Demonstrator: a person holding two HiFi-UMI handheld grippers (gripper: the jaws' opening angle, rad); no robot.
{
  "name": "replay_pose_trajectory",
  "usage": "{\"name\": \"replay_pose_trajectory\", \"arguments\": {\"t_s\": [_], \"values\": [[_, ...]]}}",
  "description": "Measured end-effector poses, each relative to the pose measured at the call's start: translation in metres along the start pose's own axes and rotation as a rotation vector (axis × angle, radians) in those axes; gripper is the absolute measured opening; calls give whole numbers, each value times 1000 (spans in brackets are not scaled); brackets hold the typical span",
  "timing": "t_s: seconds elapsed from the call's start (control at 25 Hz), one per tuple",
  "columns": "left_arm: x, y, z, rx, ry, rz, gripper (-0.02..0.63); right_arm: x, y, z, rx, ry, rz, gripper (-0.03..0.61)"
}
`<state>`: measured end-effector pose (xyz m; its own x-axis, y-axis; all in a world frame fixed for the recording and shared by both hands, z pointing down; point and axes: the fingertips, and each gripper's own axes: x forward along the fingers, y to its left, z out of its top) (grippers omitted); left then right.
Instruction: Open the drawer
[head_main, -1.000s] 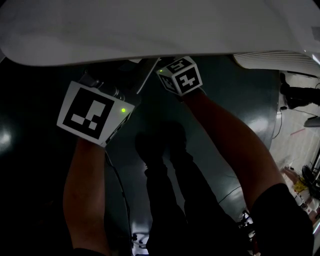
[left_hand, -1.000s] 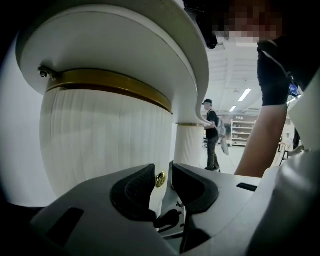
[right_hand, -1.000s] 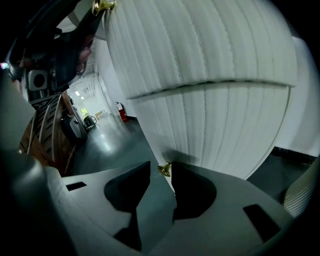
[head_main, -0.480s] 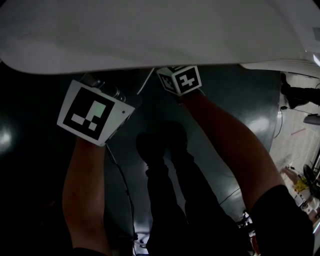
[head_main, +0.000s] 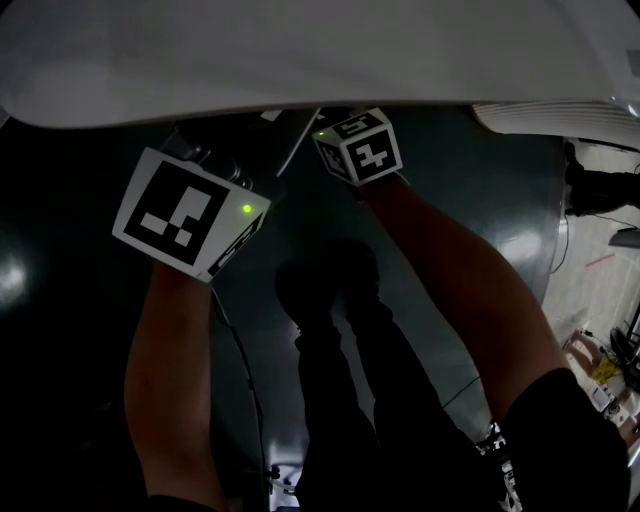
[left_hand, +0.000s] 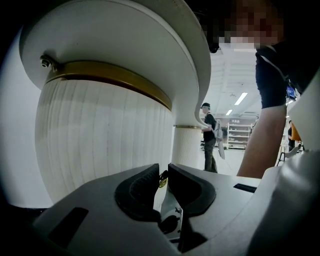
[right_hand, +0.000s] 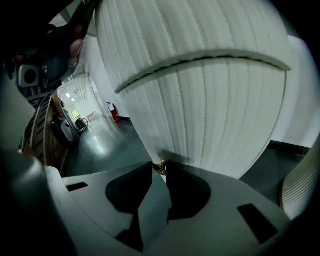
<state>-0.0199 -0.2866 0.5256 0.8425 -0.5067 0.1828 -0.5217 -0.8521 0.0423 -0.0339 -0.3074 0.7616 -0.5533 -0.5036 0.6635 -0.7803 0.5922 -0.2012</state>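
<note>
The right gripper (right_hand: 159, 169) is squeezing its two jaws almost together on a tiny gold knob (right_hand: 160, 165). That knob is sticking out near the bottom of the drawer (right_hand: 210, 115), the round white front with ribs on the stand under the worktop (head_main: 300, 50). The left gripper (left_hand: 163, 172) is doing the same thing, with its jaws pinching a small gold piece (left_hand: 163, 179). That piece is probably a second knob, but it is too small to tell for sure. Both grippers are reaching in low under the worktop, so in the head view their tips are hiding beneath its white edge and only their marker cubes are showing. They are most likely holding on this way because the ribbed front is giving them nothing else to grab, so the little knobs are the only good places to pull. The drawer is facing the right gripper, and its knob is pointing straight out at the jaws. Its ribs are running up and down, and a thin dark seam (right_hand: 200, 57) is curving from side to side across the top of it. That seam is showing where the drawer front is ending. The seam is looking thin and tight, so the drawer is probably not open yet — it should be sliding out toward the person when the pull is coming.
</note>
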Motion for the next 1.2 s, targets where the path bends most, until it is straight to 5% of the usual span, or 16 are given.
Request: {"name": "replay_pose_trajectory", "arguments": {"t_s": [0.4, 0.6, 0.88, 1.2], "values": [[-3, -2, 3, 34, 18, -3, 61, -4, 3, 1, -28, -12, -5, 81], [-13, 16, 17, -125, -53, 55, 48, -5, -5, 7, -48, 0, 11, 80], [-39, 39, 0, -95, -30, 197, 46, -2, 3, 0, -39, -8, 8, 78], [-41, 44, 1, -81, -37, 220, 12, -3, 4, 0, -59, -18, -17, 77]]}}
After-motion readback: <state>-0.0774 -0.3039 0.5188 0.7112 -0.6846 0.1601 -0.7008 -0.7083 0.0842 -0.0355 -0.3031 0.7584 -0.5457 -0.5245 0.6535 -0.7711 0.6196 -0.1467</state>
